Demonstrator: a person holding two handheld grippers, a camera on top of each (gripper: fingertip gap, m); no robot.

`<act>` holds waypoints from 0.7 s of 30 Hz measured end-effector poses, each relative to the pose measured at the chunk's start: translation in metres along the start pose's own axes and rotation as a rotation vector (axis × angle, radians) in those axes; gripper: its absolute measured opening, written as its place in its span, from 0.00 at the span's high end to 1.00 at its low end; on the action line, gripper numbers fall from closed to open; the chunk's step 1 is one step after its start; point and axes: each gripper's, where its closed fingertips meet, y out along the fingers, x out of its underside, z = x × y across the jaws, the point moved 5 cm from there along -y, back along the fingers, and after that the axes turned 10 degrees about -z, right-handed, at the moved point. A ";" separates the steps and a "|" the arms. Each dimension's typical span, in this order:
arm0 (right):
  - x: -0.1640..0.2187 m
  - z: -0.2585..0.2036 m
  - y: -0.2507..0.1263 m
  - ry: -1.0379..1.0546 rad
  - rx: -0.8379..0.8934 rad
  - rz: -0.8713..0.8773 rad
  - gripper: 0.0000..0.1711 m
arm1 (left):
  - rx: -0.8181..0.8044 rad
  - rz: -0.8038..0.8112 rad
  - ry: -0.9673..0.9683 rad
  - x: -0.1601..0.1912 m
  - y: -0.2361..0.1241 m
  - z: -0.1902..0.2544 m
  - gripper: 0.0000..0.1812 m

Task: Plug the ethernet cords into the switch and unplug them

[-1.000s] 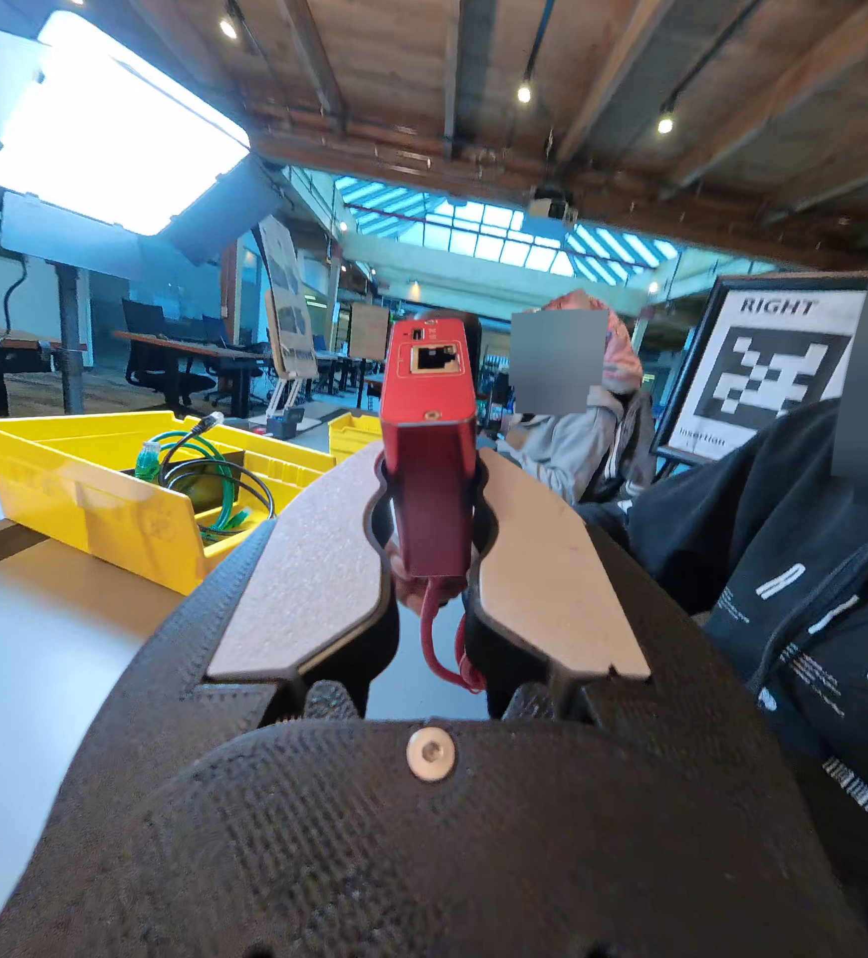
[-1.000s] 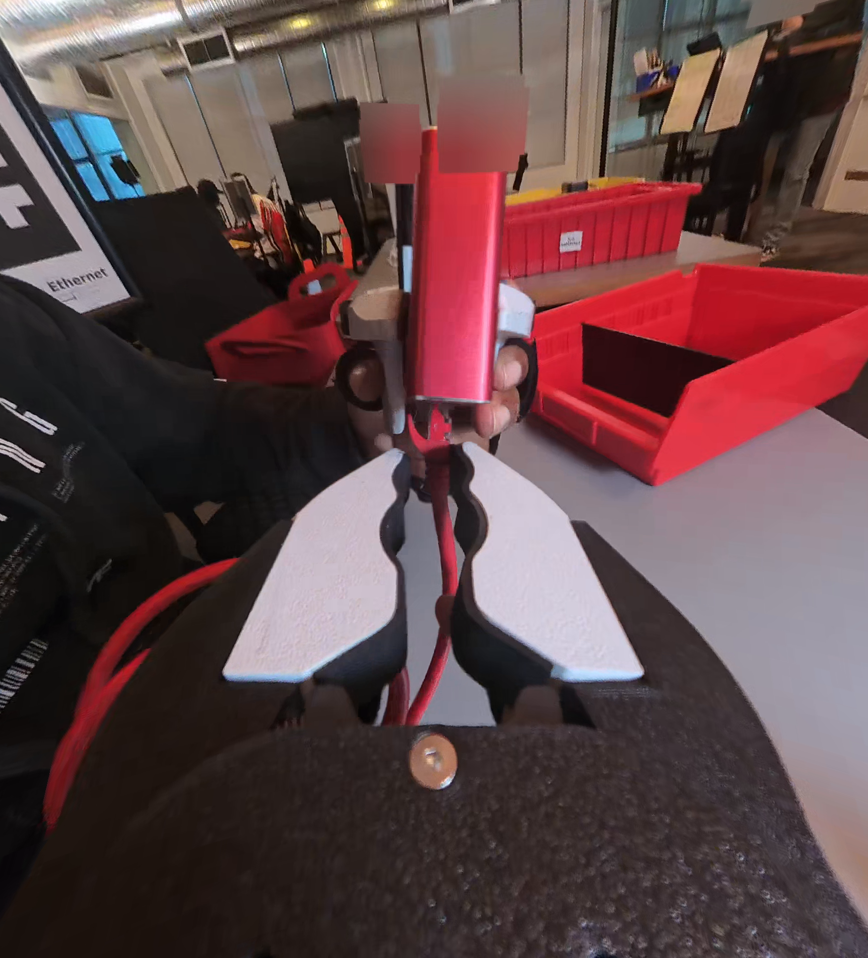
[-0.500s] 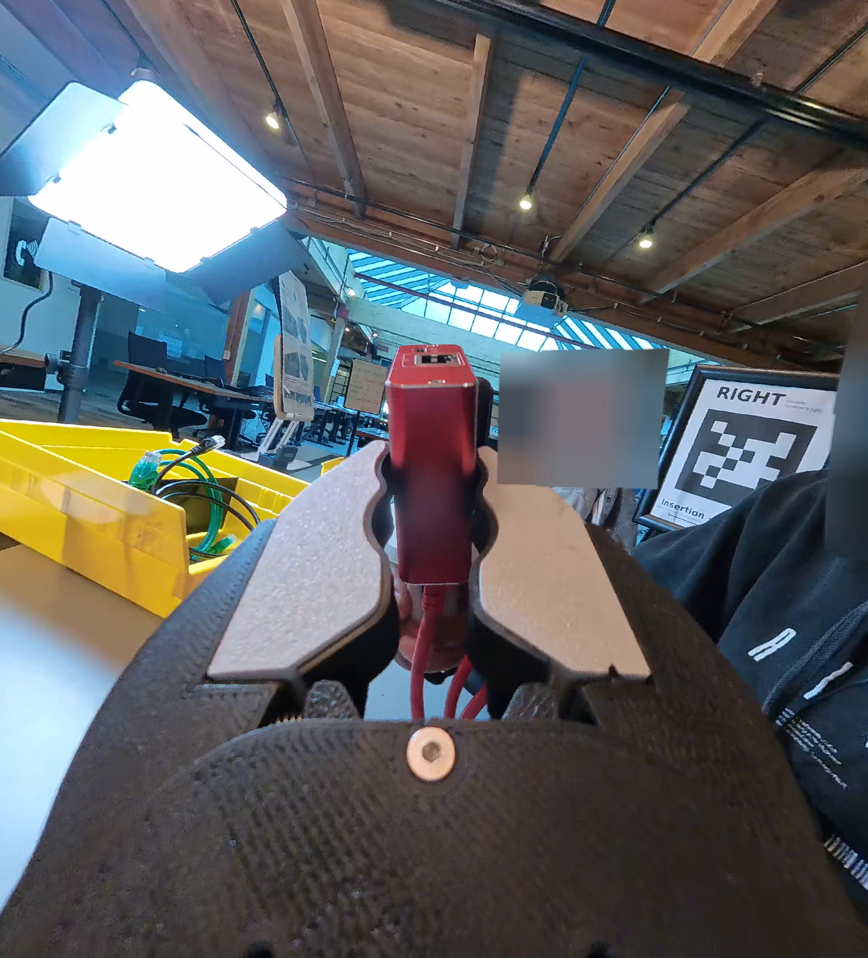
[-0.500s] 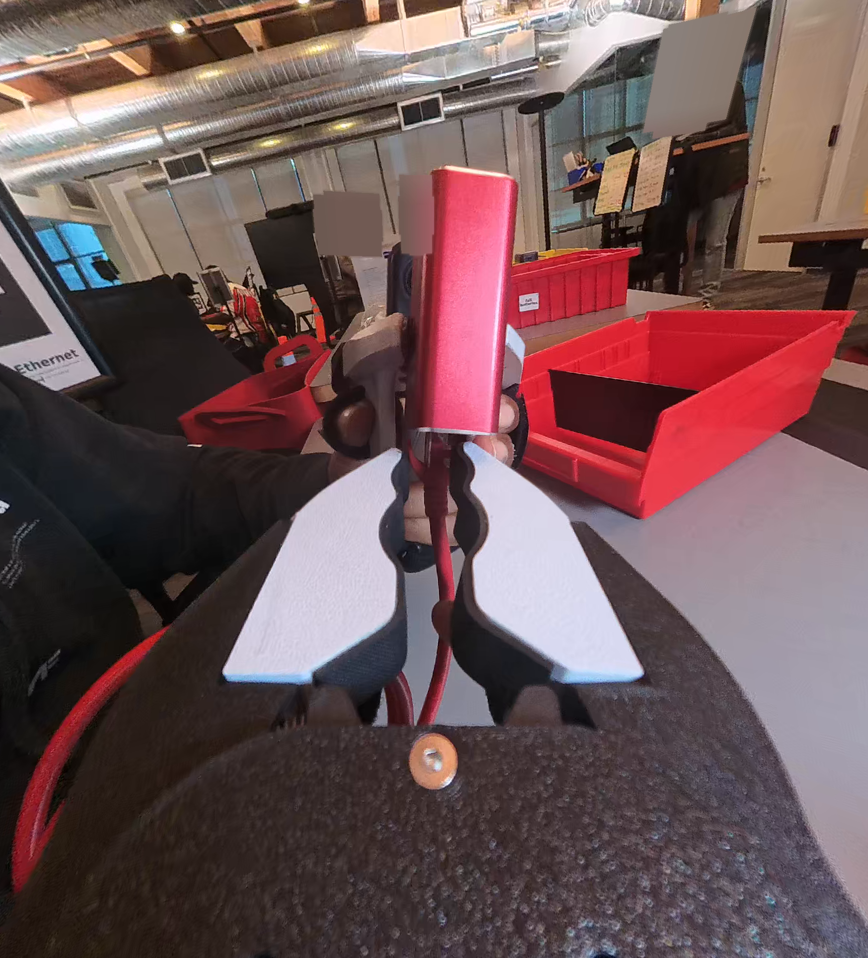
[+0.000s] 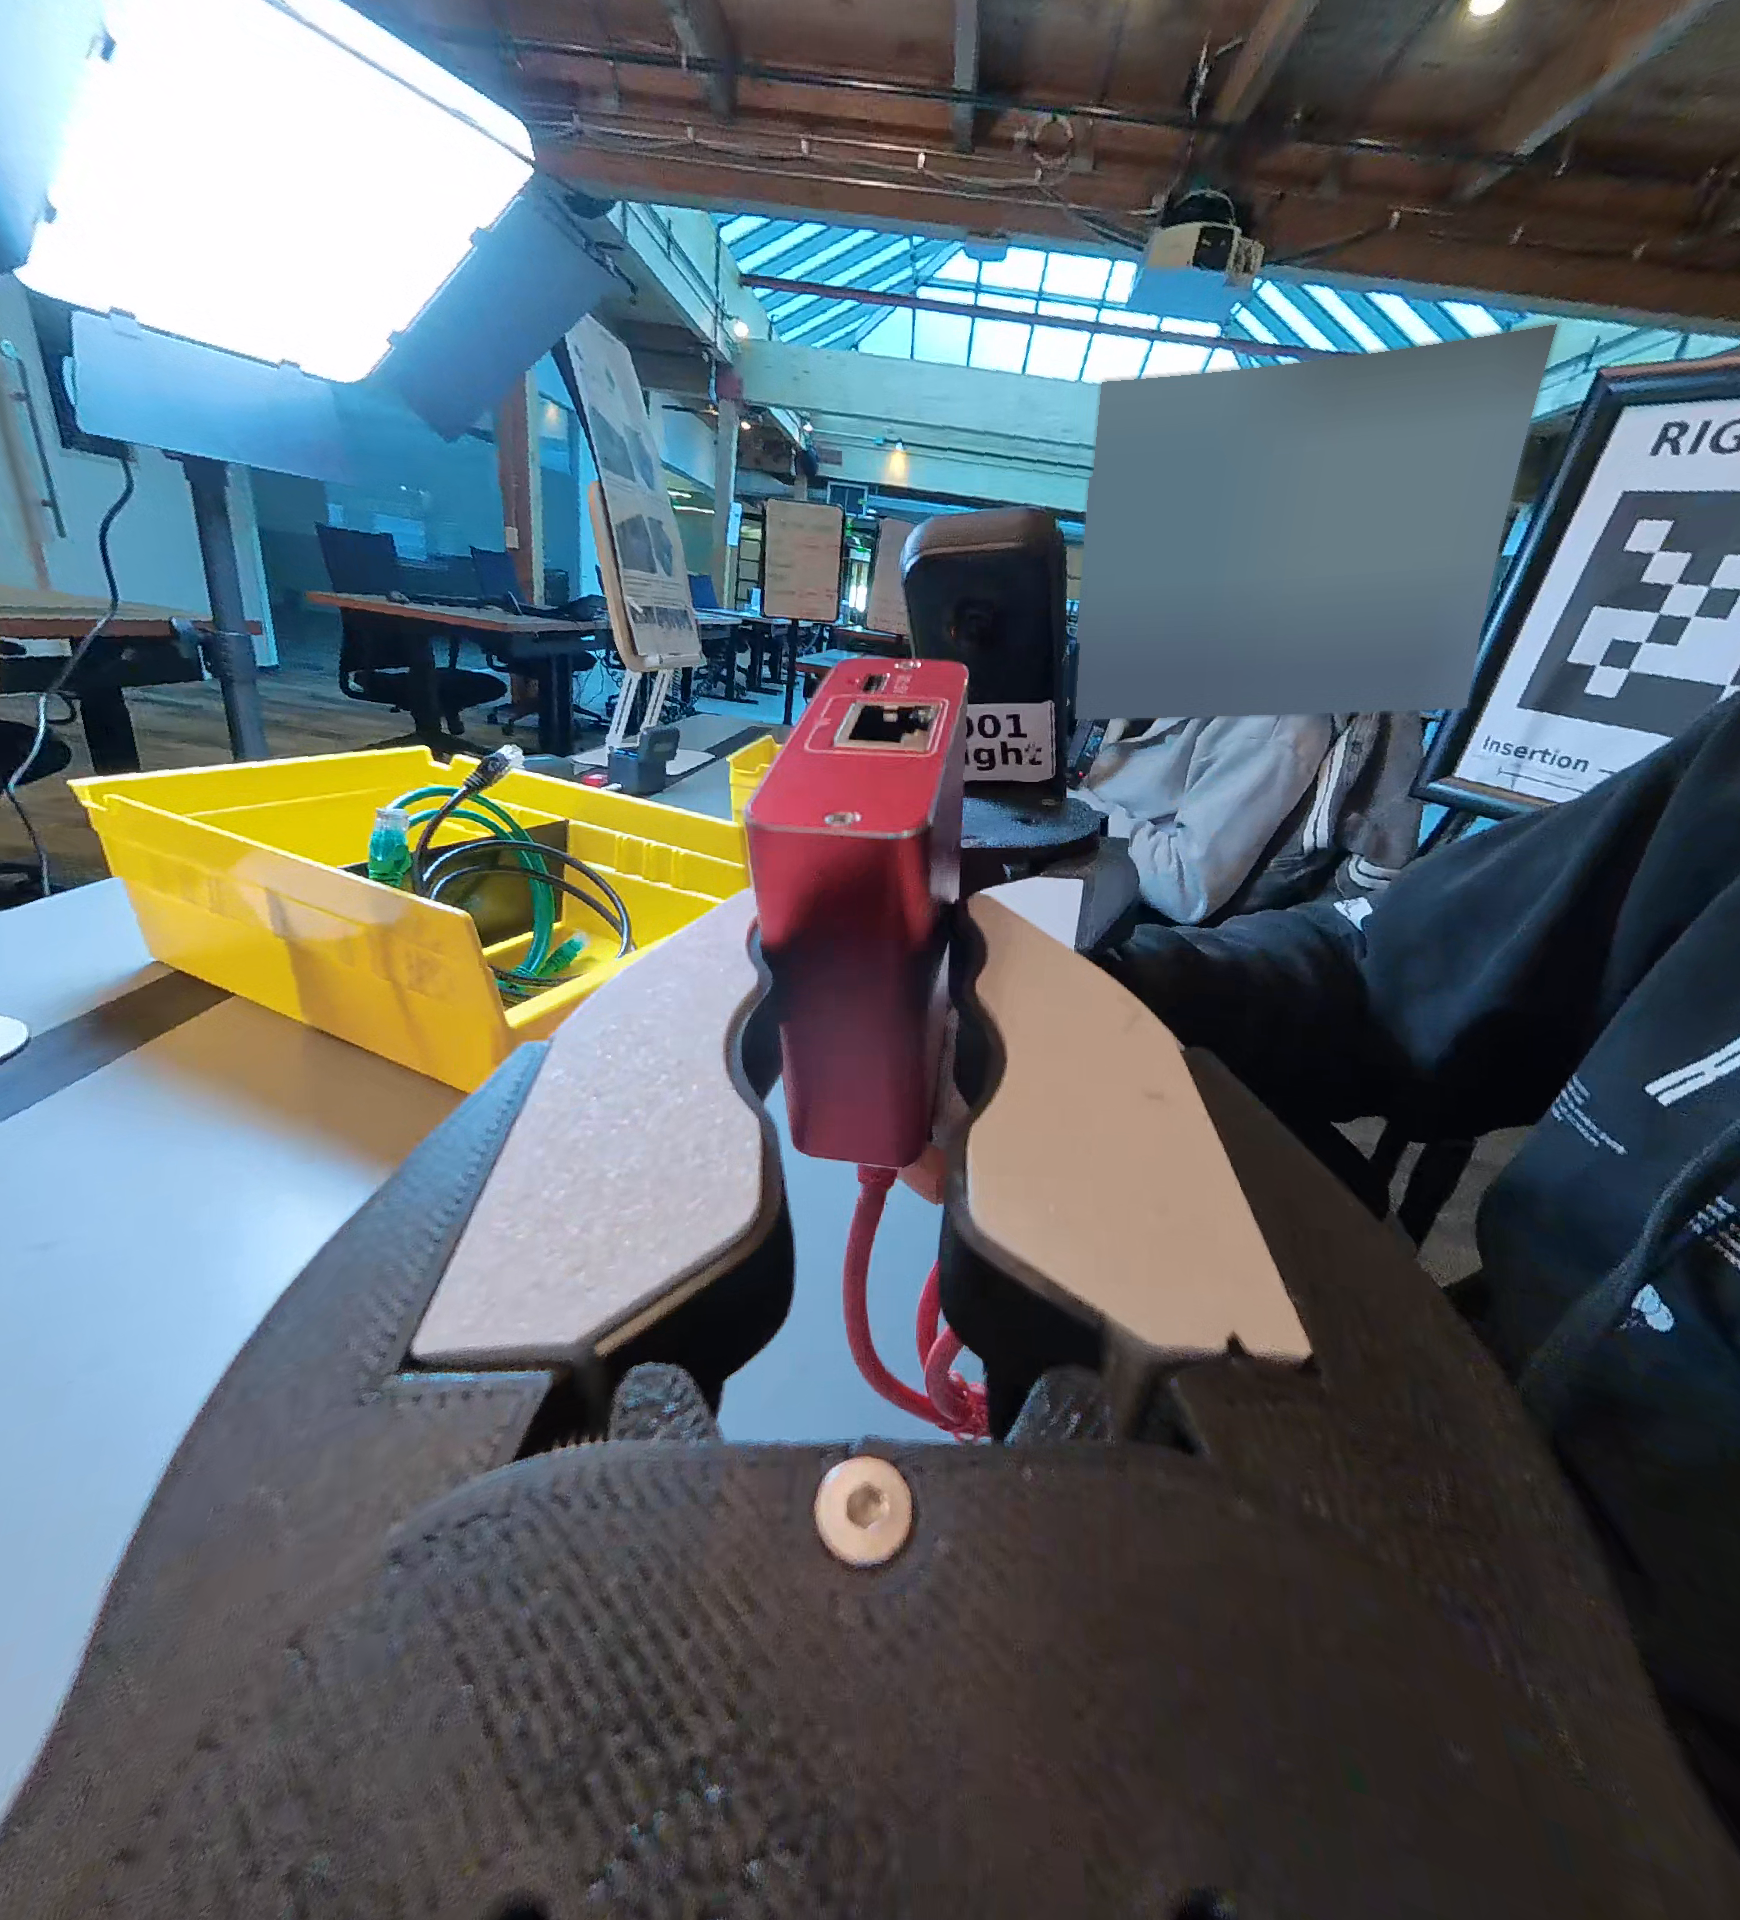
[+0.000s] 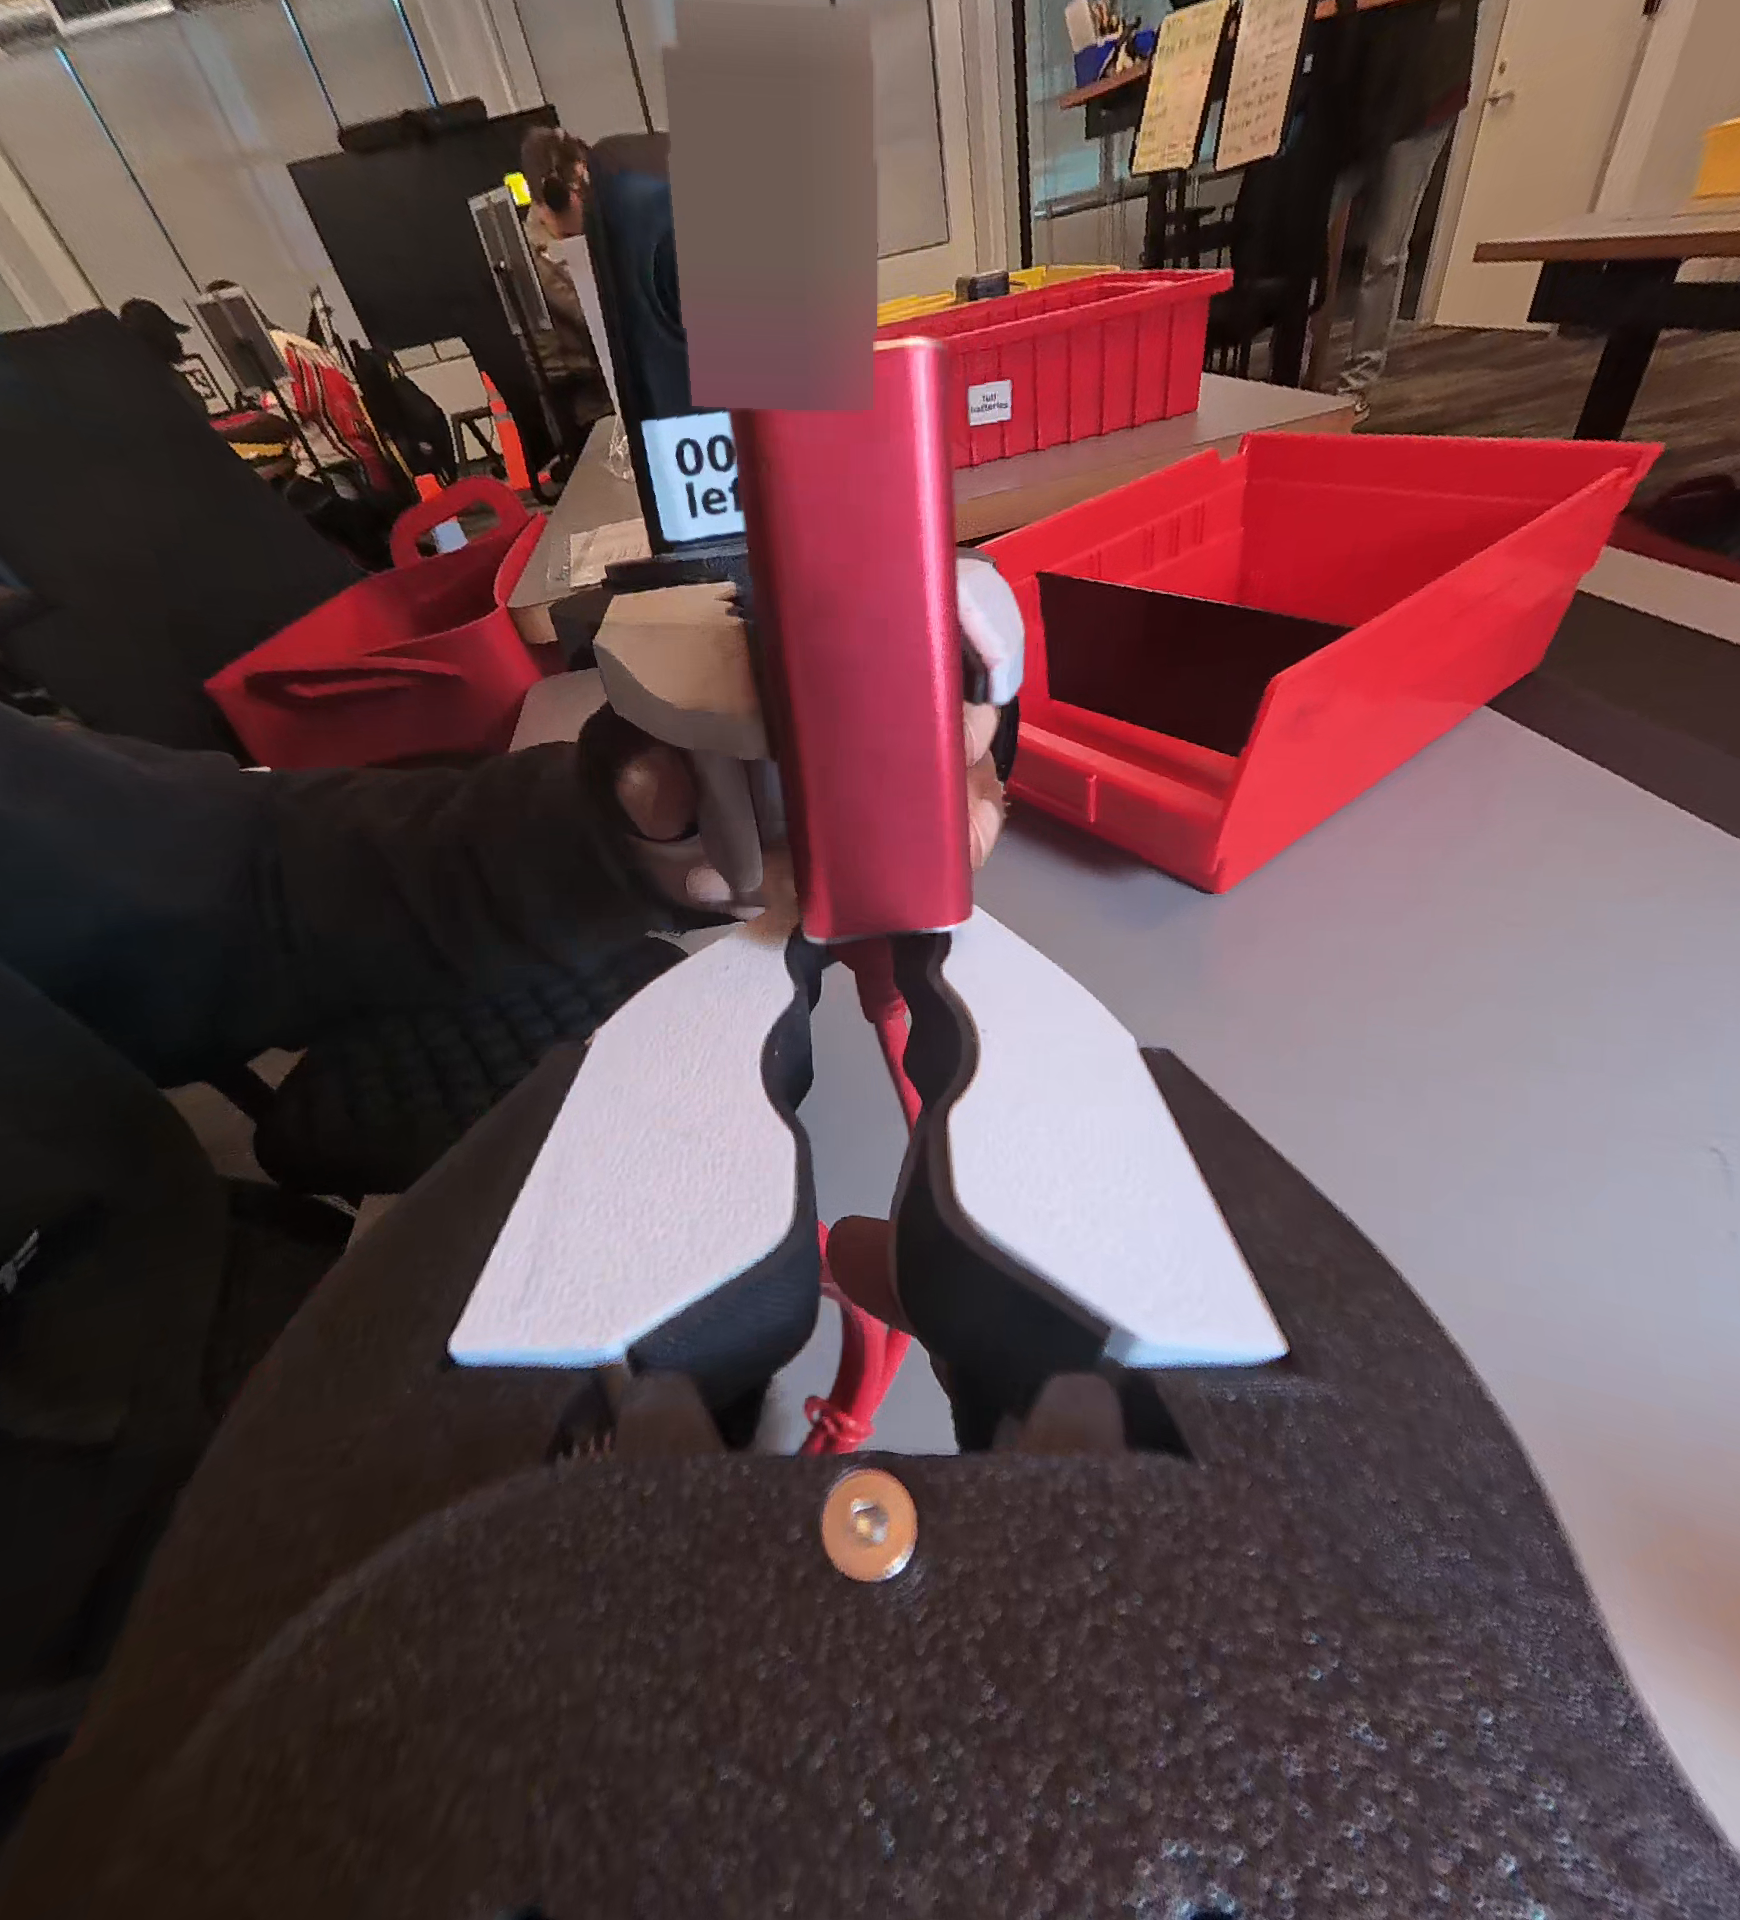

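Here the left gripper [image 5: 861, 997] has its pads [image 5: 627, 1132] pressed against the two long sides of the red switch [image 5: 861, 935], which stands lifted off the grey table [image 5: 107, 1247] with its free port at twelve o'clock in the left wrist view. That upright hold seems chosen to keep the body from twisting while the other end is worked. In the right wrist view the right gripper [image 6: 871, 982] sits directly below the switch's lower end, its fingertips [image 6: 741, 997] pinched together on the plug of the red ethernet cord [image 6: 887, 1049] at the point where it enters the housing; the cord then runs down between the fingers toward six o'clock. Gripping so near the plug likely gives a straight line of force along the port. Whether the plug is fully seated cannot be told. Spare green and black cords [image 5: 502, 862] lie in a yellow bin [image 5: 305, 935] at ten o'clock in the left wrist view, and a red bin [image 6: 1365, 665] stands at two o'clock in the right wrist view, well apart from both grippers.
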 end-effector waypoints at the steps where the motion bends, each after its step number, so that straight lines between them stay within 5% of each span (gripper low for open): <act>1: 0.000 0.000 0.000 0.008 0.003 0.010 0.92 | -0.002 0.006 0.013 0.000 0.000 0.001 0.84; 8: -0.011 0.000 -0.005 0.095 -0.031 0.145 0.93 | -0.003 0.160 0.002 -0.009 -0.005 0.005 0.84; 18: -0.008 0.005 0.000 0.177 -0.034 0.137 0.93 | -0.096 0.130 0.095 -0.010 -0.005 0.007 0.84; 20: 0.009 0.024 0.000 0.229 0.077 0.092 0.93 | 0.016 0.283 0.099 -0.032 -0.017 0.023 0.85; 21: 0.011 0.025 -0.004 0.299 -0.001 0.130 0.93 | 0.001 0.288 0.153 -0.044 -0.021 0.031 0.85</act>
